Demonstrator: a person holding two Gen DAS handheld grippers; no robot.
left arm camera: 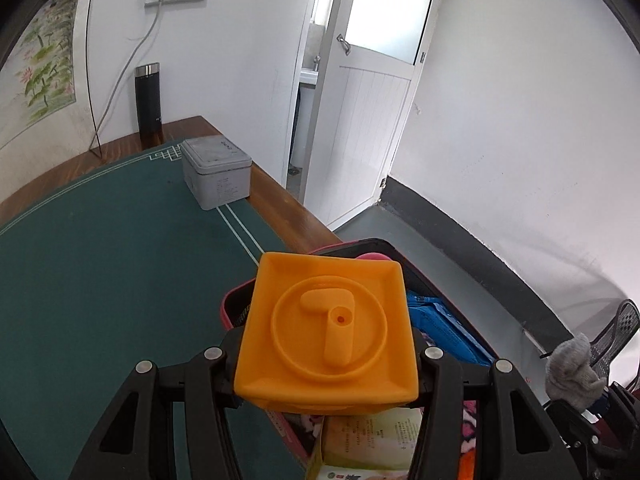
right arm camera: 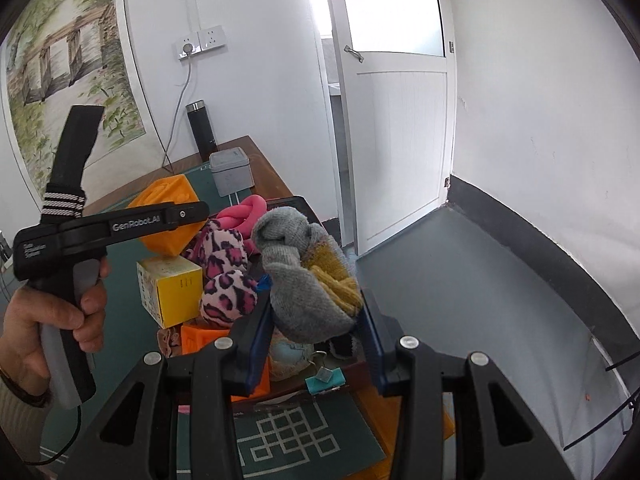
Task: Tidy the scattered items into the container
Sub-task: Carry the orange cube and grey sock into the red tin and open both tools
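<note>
While held above the container (left arm camera: pixel 448 280) at the desk's (left arm camera: pixel 276 200) right edge, left gripper (left arm camera: pixel 326 364) pinching orange cube (left arm camera: pixel 326 332), right gripper (right arm camera: pixel 312 316) clamping grey sock (right arm camera: pixel 300 280) over it.

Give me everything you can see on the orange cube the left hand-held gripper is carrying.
The orange plastic cube looks moulded and hollow, its upper face carrying a raised numeral 7 inside a raised ring, with a small hole in the numeral. It sits clamped between the black fingers of the left hand-held gripper, tilted on a corner in the right wrist view, held above the open container's contents.
</note>
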